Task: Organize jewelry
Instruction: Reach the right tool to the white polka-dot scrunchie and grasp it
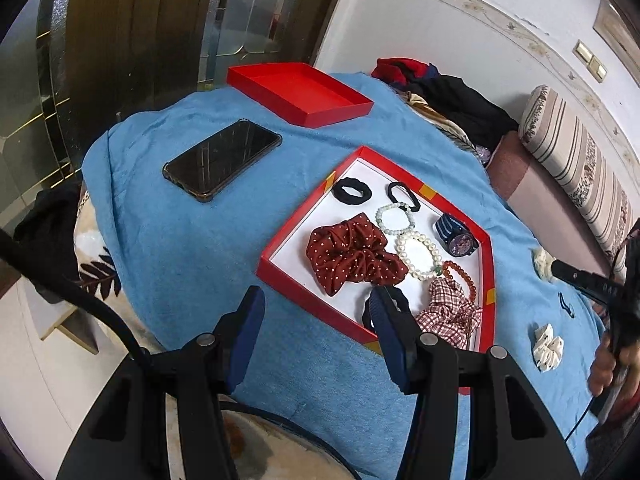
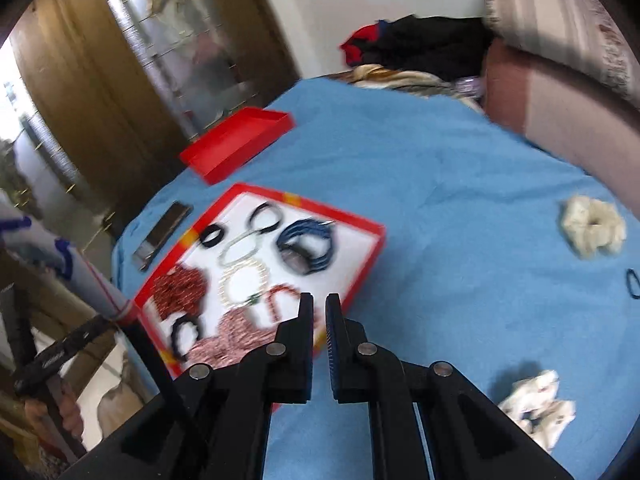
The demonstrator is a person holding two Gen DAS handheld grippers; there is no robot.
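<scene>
A red box (image 1: 491,264) with a white floor lies on the blue towel (image 1: 192,248). It holds a dark red dotted scrunchie (image 1: 352,254), a checked scrunchie (image 1: 450,312), pearl bracelets (image 1: 418,254), black hair ties (image 1: 352,190), an orange bead bracelet (image 1: 464,276) and a blue watch (image 1: 456,236). My left gripper (image 1: 316,304) is open and empty over the box's near edge. My right gripper (image 2: 319,308) is nearly shut and empty, above the box's (image 2: 376,236) right corner. Two cream scrunchies (image 2: 592,232) (image 2: 540,404) and a dark hair tie (image 2: 633,283) lie on the towel.
A red lid (image 1: 304,92) lies at the towel's far edge, with a black phone (image 1: 222,158) beside it. Clothes (image 1: 452,96) are piled at the back. A striped bolster (image 1: 580,160) and sofa lie to the right. A wooden door stands behind.
</scene>
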